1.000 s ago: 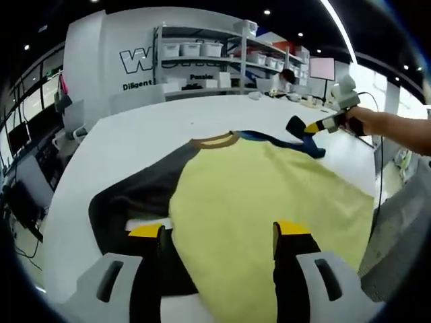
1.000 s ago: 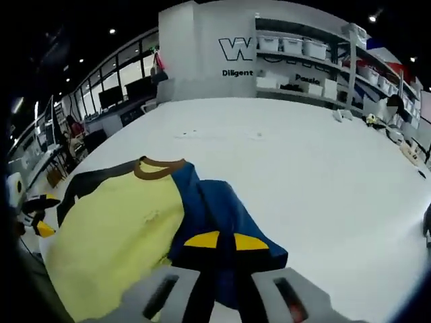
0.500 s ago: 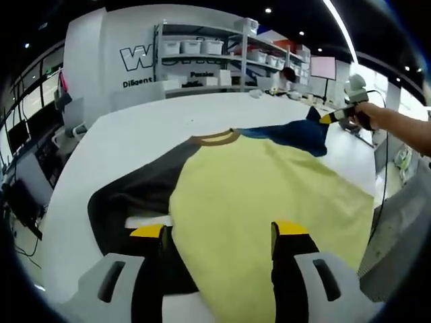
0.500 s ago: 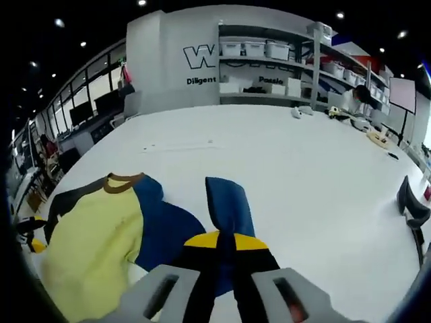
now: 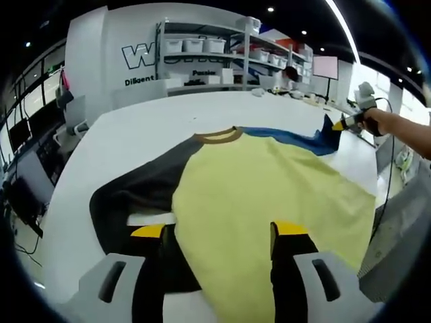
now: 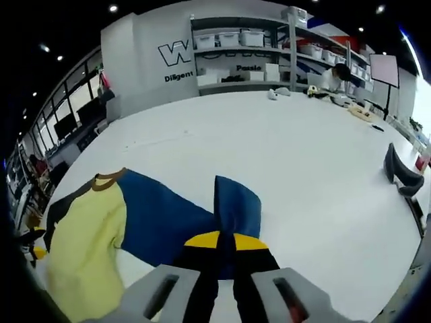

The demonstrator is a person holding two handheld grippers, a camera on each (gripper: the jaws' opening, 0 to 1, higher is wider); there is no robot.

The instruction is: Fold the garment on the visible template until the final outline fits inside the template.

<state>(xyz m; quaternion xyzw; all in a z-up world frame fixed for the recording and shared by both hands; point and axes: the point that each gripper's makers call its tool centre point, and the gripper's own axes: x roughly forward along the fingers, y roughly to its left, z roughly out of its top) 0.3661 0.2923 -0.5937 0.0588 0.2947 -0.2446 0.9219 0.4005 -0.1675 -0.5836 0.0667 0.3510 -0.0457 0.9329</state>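
On the broad white table [image 5: 135, 131] lies the yellow-bodied shirt with a brown collar, one dark sleeve and one blue sleeve [image 5: 269, 195], spread flat. My left gripper [image 5: 219, 232] hovers over its yellow hem, jaws parted, grasping nothing. My right gripper [image 6: 225, 239] is clenched on the blue sleeve [image 6: 236, 202], drawing it out sideways, well off the body. If I pull too hard, I judge the whole shirt could drag across the table, or the cuff slip free.
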